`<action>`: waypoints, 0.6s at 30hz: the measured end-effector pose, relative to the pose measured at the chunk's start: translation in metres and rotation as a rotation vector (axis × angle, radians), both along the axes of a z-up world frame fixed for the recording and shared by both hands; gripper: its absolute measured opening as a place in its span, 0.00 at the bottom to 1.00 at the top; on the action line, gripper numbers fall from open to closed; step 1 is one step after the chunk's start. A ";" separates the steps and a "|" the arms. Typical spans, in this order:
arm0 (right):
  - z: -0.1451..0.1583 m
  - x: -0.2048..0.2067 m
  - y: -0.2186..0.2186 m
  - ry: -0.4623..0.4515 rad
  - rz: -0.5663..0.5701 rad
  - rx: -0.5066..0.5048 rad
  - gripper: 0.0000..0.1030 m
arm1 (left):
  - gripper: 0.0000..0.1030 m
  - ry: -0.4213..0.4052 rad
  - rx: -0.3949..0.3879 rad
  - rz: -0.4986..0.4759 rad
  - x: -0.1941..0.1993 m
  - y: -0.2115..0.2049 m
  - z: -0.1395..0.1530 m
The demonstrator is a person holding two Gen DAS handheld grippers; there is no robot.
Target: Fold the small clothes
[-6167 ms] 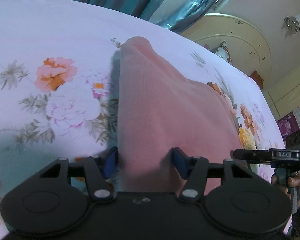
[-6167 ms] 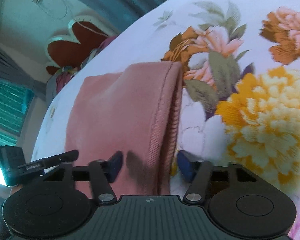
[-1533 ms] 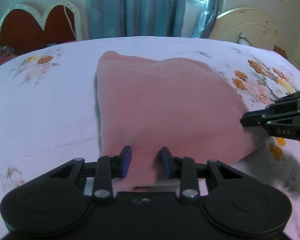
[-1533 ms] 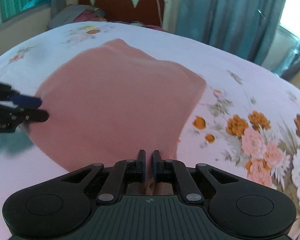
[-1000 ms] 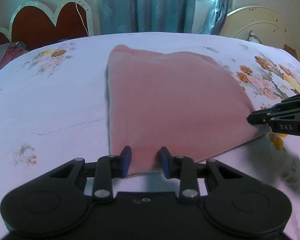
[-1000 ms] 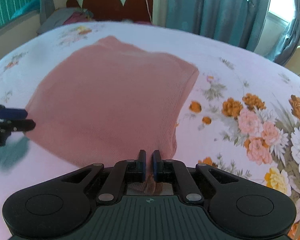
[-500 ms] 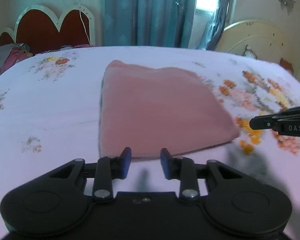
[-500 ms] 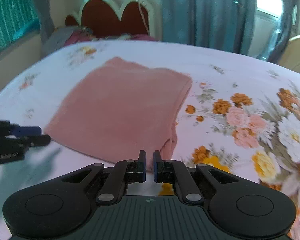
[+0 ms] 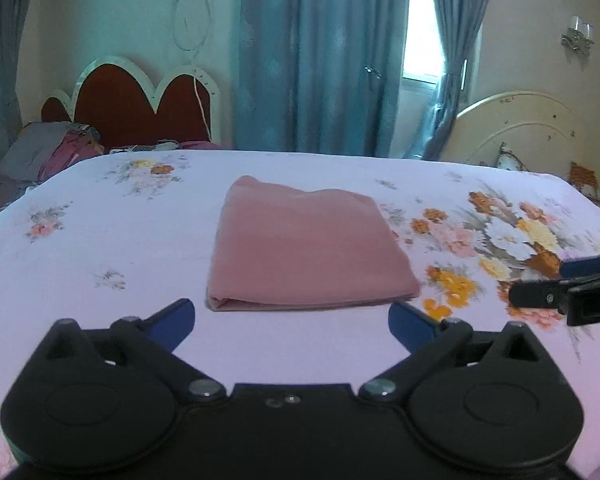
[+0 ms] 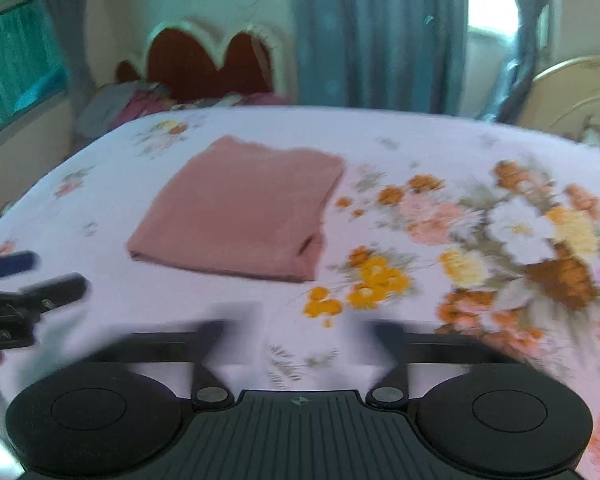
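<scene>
A pink garment (image 9: 306, 248) lies folded into a flat rectangle on the floral bedsheet (image 9: 100, 240); it also shows in the right wrist view (image 10: 240, 204). My left gripper (image 9: 292, 320) is wide open and empty, just short of the garment's near edge. My right gripper (image 10: 300, 332) is open and empty, blurred by motion, pulled back from the garment's near right corner. The right gripper's tips (image 9: 560, 288) show at the right edge of the left wrist view; the left gripper's tips (image 10: 28, 280) show at the left edge of the right wrist view.
A red scalloped headboard (image 9: 132, 108) with a pile of clothes (image 9: 44, 152) stands at the back left. Blue curtains (image 9: 316, 52) and a window are behind the bed. A cream headboard (image 9: 532, 132) is at the back right.
Both grippers let go of the garment, opened wide and drew back from it. The folded garment now lies flat and farther away in both views.
</scene>
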State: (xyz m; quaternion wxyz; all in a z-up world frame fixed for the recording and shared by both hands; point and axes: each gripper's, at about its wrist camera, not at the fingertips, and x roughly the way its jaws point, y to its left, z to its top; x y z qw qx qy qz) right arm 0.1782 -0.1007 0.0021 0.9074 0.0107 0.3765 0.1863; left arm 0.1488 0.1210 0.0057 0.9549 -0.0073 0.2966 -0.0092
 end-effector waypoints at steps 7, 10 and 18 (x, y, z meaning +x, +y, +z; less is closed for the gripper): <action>0.021 -0.039 -0.004 -0.007 -0.055 -0.021 1.00 | 1.00 -0.028 -0.004 0.008 -0.033 -0.014 0.024; 0.033 -0.057 -0.006 -0.016 -0.076 -0.007 1.00 | 1.00 -0.042 0.010 -0.018 -0.046 -0.023 0.032; 0.063 -0.094 -0.012 -0.080 -0.092 -0.018 1.00 | 1.00 -0.087 -0.023 -0.028 -0.079 -0.033 0.051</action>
